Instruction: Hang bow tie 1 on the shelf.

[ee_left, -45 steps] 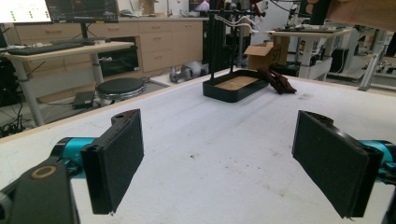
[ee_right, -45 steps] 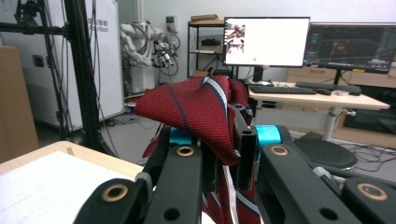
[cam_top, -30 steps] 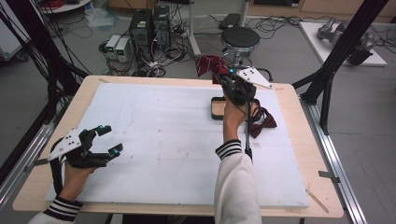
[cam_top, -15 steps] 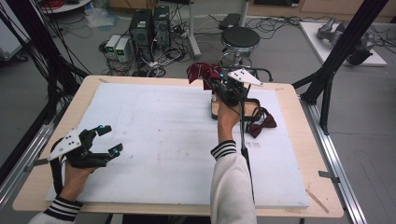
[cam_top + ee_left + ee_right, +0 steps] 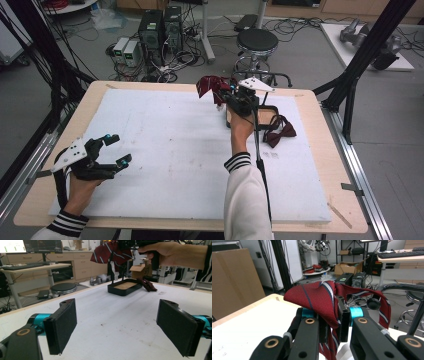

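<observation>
My right gripper [image 5: 223,93] is shut on a red striped bow tie [image 5: 207,85], held in the air over the far middle of the white mat; in the right gripper view the bow tie [image 5: 319,300] drapes over the closed jaws, and in the left gripper view the bow tie [image 5: 110,253] hangs above the tray. A black tray [image 5: 266,116] with a tan bottom sits on the mat behind that hand, with a dark maroon bow tie [image 5: 280,134] lying at its right side. My left gripper [image 5: 116,150] rests open near the mat's front left, its pads [image 5: 62,325] wide apart with nothing between.
The white mat [image 5: 165,150] covers most of the wooden table [image 5: 320,100]. A black stool [image 5: 257,42] and computer towers [image 5: 160,27] stand on the floor beyond the far edge. Black frame posts rise at both far sides.
My right gripper has carried the red striped bow tie leftward, away from over the black tray, and a little lower. The left hand has not moved.
</observation>
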The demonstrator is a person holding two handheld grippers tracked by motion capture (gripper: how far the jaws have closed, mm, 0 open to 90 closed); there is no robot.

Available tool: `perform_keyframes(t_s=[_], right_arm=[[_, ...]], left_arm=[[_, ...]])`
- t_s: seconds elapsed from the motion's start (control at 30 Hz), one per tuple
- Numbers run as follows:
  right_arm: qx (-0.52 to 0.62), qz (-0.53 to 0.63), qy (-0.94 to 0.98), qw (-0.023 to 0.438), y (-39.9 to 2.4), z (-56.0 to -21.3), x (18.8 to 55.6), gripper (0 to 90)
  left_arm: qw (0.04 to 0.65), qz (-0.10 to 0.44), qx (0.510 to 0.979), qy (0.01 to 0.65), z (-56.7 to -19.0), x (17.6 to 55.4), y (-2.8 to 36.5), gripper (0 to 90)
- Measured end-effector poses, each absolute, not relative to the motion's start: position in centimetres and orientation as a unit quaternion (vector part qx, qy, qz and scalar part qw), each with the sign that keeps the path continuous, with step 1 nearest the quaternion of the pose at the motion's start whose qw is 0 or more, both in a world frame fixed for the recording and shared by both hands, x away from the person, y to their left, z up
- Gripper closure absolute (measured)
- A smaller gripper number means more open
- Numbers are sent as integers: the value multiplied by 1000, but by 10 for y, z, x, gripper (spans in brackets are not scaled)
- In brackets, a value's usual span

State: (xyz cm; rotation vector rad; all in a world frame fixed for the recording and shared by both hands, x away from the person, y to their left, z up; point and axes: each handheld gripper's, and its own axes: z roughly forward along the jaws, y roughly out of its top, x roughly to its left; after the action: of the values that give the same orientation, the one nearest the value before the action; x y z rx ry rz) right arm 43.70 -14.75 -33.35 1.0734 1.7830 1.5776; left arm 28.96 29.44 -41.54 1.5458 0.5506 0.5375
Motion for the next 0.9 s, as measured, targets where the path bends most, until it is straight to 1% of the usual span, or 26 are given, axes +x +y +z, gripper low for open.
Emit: perform_keyframes(t_s=[0.23,0.47,0.9], right_arm=[[400,565,671,263,-146,-337,439,834],[419,545,682,249,-145,-344,443,832],[422,524,697,246,-160,-363,439,824]], left_arm=[[649,236,682,242,-416,290,294,170],[650,236,680,243,-416,289,295,170],[653,236,678,243,-416,289,296,170]])
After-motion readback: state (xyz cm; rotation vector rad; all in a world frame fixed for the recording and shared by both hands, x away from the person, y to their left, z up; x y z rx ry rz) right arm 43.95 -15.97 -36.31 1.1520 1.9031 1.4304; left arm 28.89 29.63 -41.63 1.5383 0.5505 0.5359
